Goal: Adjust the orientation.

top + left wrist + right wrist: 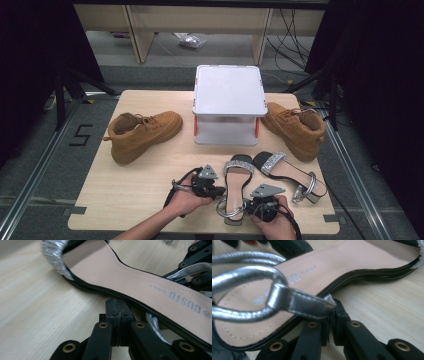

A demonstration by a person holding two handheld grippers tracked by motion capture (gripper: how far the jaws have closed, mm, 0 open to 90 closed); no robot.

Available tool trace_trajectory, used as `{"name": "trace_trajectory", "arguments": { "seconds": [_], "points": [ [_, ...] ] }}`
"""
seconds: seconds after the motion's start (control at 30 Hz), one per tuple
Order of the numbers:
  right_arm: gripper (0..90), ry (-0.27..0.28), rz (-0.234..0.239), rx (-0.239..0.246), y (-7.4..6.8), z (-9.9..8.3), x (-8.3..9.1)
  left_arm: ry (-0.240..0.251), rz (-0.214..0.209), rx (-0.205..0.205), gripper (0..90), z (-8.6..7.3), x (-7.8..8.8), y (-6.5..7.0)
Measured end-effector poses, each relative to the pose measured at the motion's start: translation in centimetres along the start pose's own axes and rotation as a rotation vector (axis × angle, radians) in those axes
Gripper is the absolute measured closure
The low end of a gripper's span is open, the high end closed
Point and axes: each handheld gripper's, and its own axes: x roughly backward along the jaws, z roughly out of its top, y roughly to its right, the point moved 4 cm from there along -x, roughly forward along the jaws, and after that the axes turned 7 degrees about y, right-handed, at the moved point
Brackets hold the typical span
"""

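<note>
A black sandal [235,184] with a glittery toe band and a silver ankle strap lies on the wooden table [125,192], heel toward me. My left gripper [219,190] comes in from its left. In the left gripper view it [117,307] is shut with nothing between the jaws, its tips at the edge of the sandal [140,280]. At the heel, my right gripper [248,204] has its jaws nearly together. In the right gripper view it [332,307] pinches the end of the silver strap [294,300] over the insole [337,267].
The matching sandal [287,172] lies just to the right, angled outward. A tan boot [142,132] lies at the left and another [297,127] at the right. Between them, at the back of the table, stands a white lidded box [229,97].
</note>
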Motion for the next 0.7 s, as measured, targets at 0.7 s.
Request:
{"name": "trace_trajectory", "arguments": {
  "seconds": [0.7],
  "points": [
    [63.0, 0.073, -0.084, -0.215, 3.3, 1.3, 3.4, 0.268, 0.170, 0.019, 87.6, 4.3, 7.7, -5.7]
  ]
}}
